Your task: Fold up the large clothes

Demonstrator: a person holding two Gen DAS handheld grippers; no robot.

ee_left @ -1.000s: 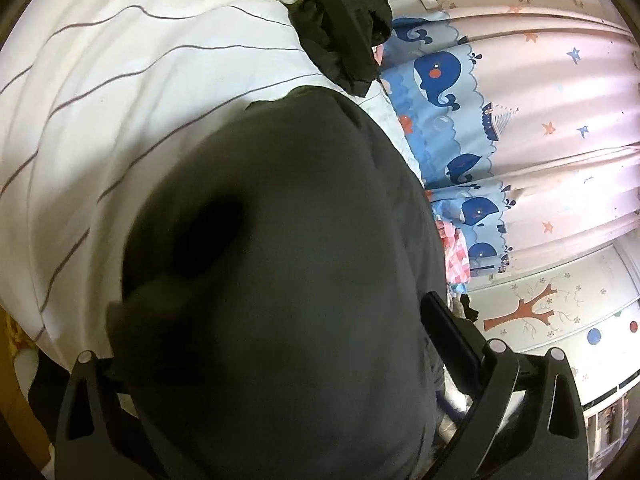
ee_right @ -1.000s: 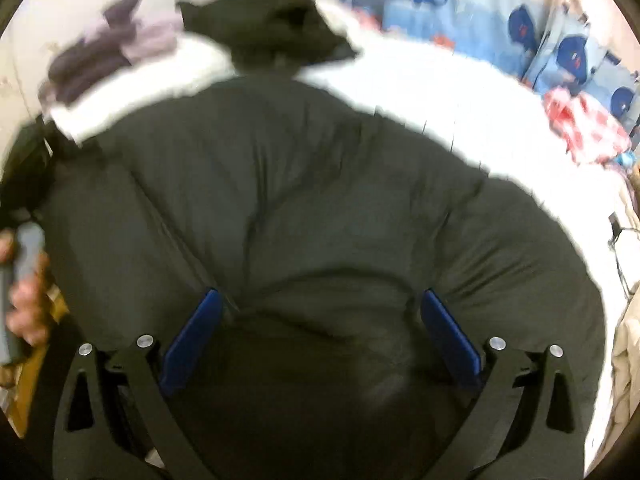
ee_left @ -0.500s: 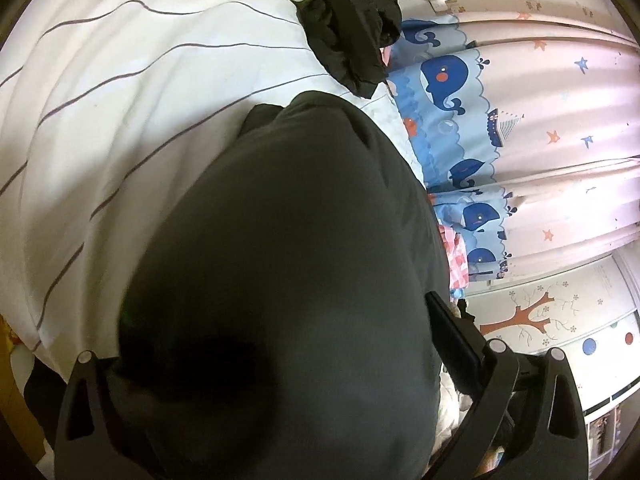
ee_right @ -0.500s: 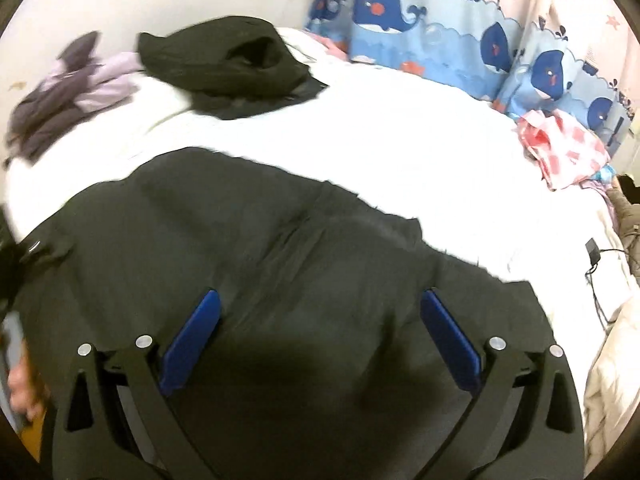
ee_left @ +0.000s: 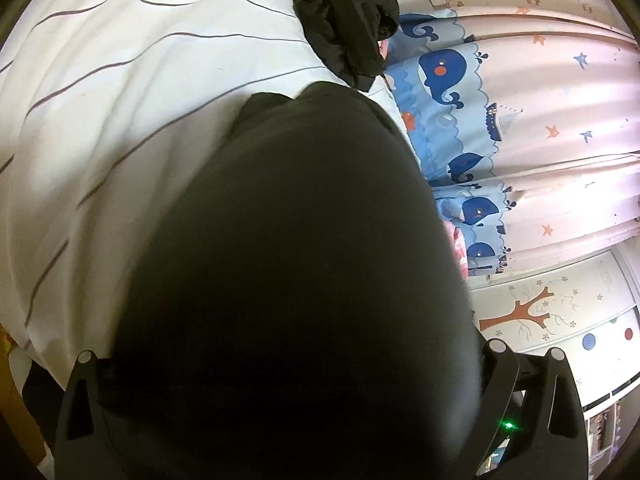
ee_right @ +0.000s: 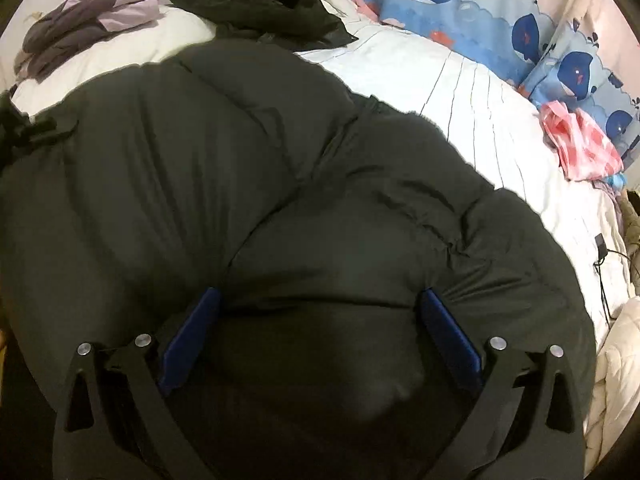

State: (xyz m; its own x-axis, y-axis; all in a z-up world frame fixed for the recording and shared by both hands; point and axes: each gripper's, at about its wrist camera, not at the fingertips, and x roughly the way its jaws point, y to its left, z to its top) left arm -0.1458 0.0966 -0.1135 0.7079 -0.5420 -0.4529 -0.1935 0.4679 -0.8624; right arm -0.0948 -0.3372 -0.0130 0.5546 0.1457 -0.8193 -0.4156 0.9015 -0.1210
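A large black puffer jacket [ee_right: 248, 200] lies spread over the white striped bed [ee_right: 460, 92]. My right gripper [ee_right: 320, 304] has its blue pads wide apart with a bulge of the jacket between them. In the left wrist view the jacket [ee_left: 300, 280] fills the middle and covers my left gripper [ee_left: 288, 364]. Its fingertips are hidden under the fabric, so I cannot tell how its jaws stand.
A second black garment [ee_right: 260, 4] and a purple-grey one [ee_right: 88, 24] lie at the bed's far side. A pink checked cloth [ee_right: 580, 144] sits by the whale-print curtain [ee_left: 500, 140]. A cable [ee_right: 604, 256] lies at the bed's right edge.
The jacket has spread higher over the left gripper, and the blue pad that showed at the right is now covered. The right view has swung down over the jacket; its pads stay apart.
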